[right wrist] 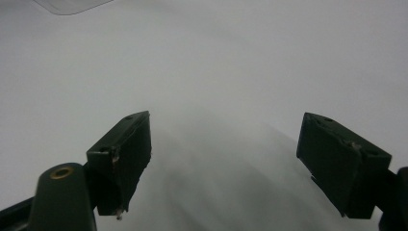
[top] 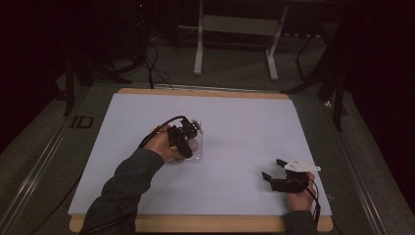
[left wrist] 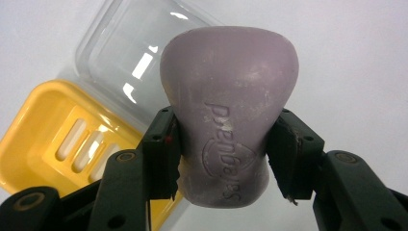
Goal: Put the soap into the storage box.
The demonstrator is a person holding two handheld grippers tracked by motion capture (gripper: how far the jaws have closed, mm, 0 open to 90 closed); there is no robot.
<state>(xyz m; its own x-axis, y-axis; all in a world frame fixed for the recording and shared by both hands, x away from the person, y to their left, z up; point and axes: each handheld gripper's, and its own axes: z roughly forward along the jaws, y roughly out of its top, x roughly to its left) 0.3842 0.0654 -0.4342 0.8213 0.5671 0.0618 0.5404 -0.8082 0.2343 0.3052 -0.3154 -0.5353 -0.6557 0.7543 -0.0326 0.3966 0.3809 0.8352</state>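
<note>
In the left gripper view a purple bar of soap (left wrist: 230,115) with embossed lettering sits between the two black jaws, and my left gripper (left wrist: 223,154) is shut on its narrow waist. Beneath it lie a yellow slotted soap dish (left wrist: 53,144) and a clear plastic lid (left wrist: 125,53). From above, the left gripper (top: 188,139) hovers over the white sheet (top: 235,127) left of centre, with the pale soap (top: 194,145) just under it. My right gripper (top: 273,169) rests low at the right front, jaws wide apart with nothing between them; its pads (right wrist: 126,154) frame bare white sheet.
A wooden board (top: 195,91) under the white sheet marks the work area. A corner of the clear lid (right wrist: 72,5) appears at the top of the right gripper view. A metal table frame (top: 235,29) and cables (top: 151,63) lie beyond the far edge.
</note>
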